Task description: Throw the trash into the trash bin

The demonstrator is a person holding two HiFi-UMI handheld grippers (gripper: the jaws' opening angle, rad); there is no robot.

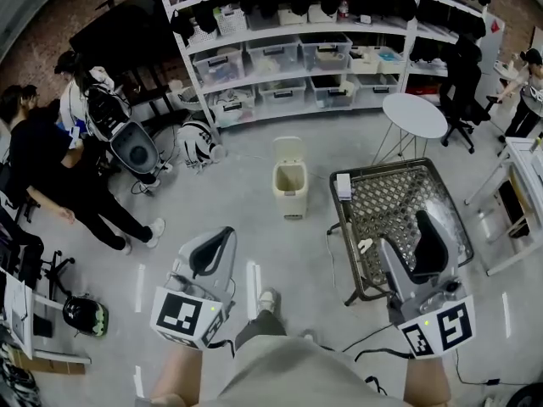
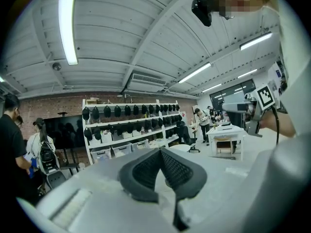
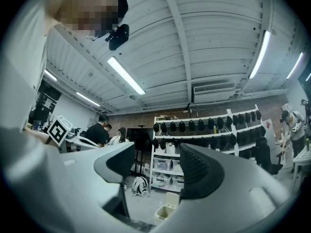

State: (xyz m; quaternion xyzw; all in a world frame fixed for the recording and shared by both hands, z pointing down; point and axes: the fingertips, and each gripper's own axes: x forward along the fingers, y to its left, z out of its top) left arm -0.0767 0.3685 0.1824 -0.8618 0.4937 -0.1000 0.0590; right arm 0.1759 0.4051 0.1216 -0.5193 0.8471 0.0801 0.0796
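The cream trash bin (image 1: 289, 181) stands on the floor with its lid up, ahead of both grippers. In the right gripper view the trash bin (image 3: 167, 205) shows low down through the gap between the jaws. My right gripper (image 1: 411, 231) (image 3: 158, 164) is open with nothing between its pads, over the near part of the wire-mesh table (image 1: 441, 189). A small white scrap (image 1: 365, 246) and a white box (image 1: 344, 186) lie on that table's left side. My left gripper (image 1: 219, 240) (image 2: 160, 154) hovers over the floor, left of the table, pads meeting at the tips and holding nothing.
White shelves (image 1: 297, 58) with bins and dark helmets line the back wall. A round white table (image 1: 414, 114) stands behind the mesh table, and a white desk (image 1: 522, 193) is to its right. People (image 1: 51, 168) and bags are at the left. Cables lie near my shoe (image 1: 268, 299).
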